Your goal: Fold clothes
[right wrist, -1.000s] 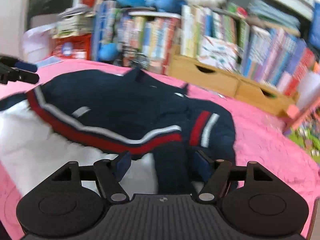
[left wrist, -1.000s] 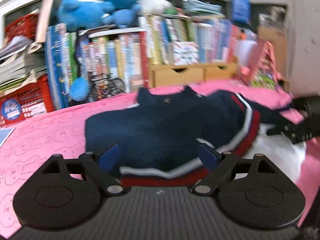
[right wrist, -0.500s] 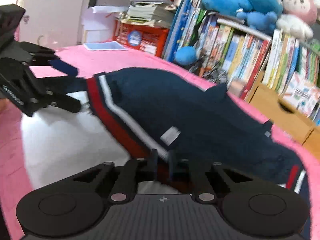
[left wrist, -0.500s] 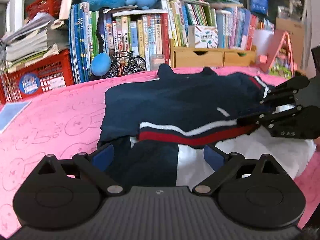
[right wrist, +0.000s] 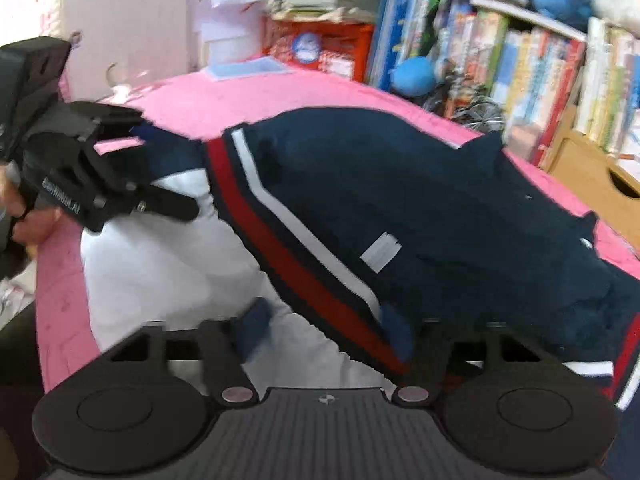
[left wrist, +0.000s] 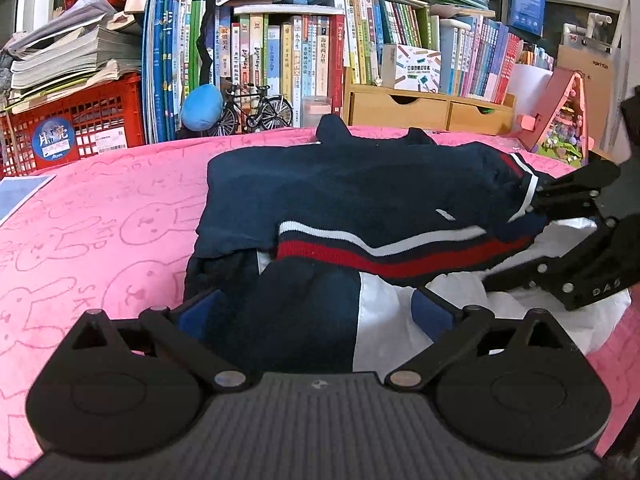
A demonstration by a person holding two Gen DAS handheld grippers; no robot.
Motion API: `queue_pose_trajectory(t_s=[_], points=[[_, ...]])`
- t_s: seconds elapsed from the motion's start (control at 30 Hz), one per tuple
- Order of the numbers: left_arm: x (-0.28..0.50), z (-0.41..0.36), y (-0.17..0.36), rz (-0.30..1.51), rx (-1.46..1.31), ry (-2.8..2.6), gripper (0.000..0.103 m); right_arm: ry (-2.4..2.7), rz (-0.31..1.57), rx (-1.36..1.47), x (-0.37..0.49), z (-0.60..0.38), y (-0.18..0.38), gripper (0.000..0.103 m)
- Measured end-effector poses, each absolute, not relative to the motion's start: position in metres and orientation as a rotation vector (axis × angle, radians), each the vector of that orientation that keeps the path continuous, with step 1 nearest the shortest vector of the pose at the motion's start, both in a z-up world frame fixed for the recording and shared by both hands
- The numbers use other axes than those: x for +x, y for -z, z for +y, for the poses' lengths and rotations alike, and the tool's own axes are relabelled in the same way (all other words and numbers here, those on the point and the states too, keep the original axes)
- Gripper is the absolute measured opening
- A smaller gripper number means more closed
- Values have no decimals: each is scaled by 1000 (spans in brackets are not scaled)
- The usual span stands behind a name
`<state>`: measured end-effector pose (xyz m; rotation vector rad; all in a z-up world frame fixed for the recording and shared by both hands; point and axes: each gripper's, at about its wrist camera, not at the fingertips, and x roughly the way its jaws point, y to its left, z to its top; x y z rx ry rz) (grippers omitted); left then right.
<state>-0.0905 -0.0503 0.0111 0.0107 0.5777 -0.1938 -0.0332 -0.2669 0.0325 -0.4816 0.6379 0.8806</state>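
A navy sweater [left wrist: 360, 196] with a red and white striped band [left wrist: 384, 256] and a white lower part [left wrist: 384, 312] lies folded on the pink rabbit-print cloth [left wrist: 100, 240]. My left gripper [left wrist: 314, 312] is open wide at the sweater's near edge, with navy and white cloth lying between its fingers. It also shows in the right wrist view as the left gripper [right wrist: 168, 168] at the sweater's [right wrist: 400, 200] left end. My right gripper [right wrist: 326, 326] is opening, and the striped band [right wrist: 304, 280] lies loose between its jaws. Seen from the left wrist, the right gripper [left wrist: 528, 236] is at the sweater's right side.
Behind the cloth stands a packed bookshelf [left wrist: 280, 40] with blue plush toys on top. A red crate [left wrist: 80, 120], a toy bicycle [left wrist: 256, 108], wooden drawers [left wrist: 424, 108] and a pink toy house [left wrist: 560, 116] line the back. A blue sheet [left wrist: 20, 196] lies far left. A hand [right wrist: 24, 216] holds the left gripper.
The right gripper swung over to the striped band, shut on it, and its jaws have now parted. The left gripper's jaws widened and it sank closer to the sweater's near edge.
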Motion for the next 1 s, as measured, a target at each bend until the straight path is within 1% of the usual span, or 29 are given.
queue_pose_trajectory(t_s=[0.03,0.07,0.2,0.23,0.3,0.4,0.47,0.53,0.57,0.6,0.63,0.7,0.8,0.9,0.97,1.0], points=[[-91,-50,-12,574,5,196,101,-865,610,-501,-39,-264,-34,20],[-91,-49,-12,571,0,195,101,-853,593,-508,-42,-262,-34,19],[-93,-48,-18,548,-14,204,101,-792,523,-527,-47,-252,-37,17],[-93,-48,-20,538,-17,210,103,-772,505,-527,-46,-249,-38,17],[-89,-50,-21,529,-16,201,103,-725,418,-569,-48,-242,-40,17],[-74,-49,-15,564,-39,157,103,-676,284,-684,-55,-228,-33,18],[-61,-44,-8,616,-81,134,103,-683,305,-688,-51,-223,-24,20],[-54,-43,-1,655,-95,122,103,-699,350,-659,-43,-223,-14,27],[-54,-45,0,661,-81,120,103,-706,368,-632,-40,-226,-12,29],[-54,-47,0,668,-68,117,103,-710,383,-602,-39,-230,-13,39],[-55,-49,1,673,-54,115,103,-709,398,-575,-39,-235,-17,59],[-56,-53,2,682,-28,111,103,-717,404,-504,-40,-255,-30,80],[-56,-54,3,684,-20,108,103,-704,409,-407,-40,-287,-48,81],[-56,-55,4,685,-16,104,103,-581,414,-380,-24,-318,-53,80],[-55,-55,4,686,-14,103,103,-545,479,-350,-11,-333,-45,74],[-54,-55,4,686,-13,103,103,-529,514,-334,-5,-341,-41,68]])
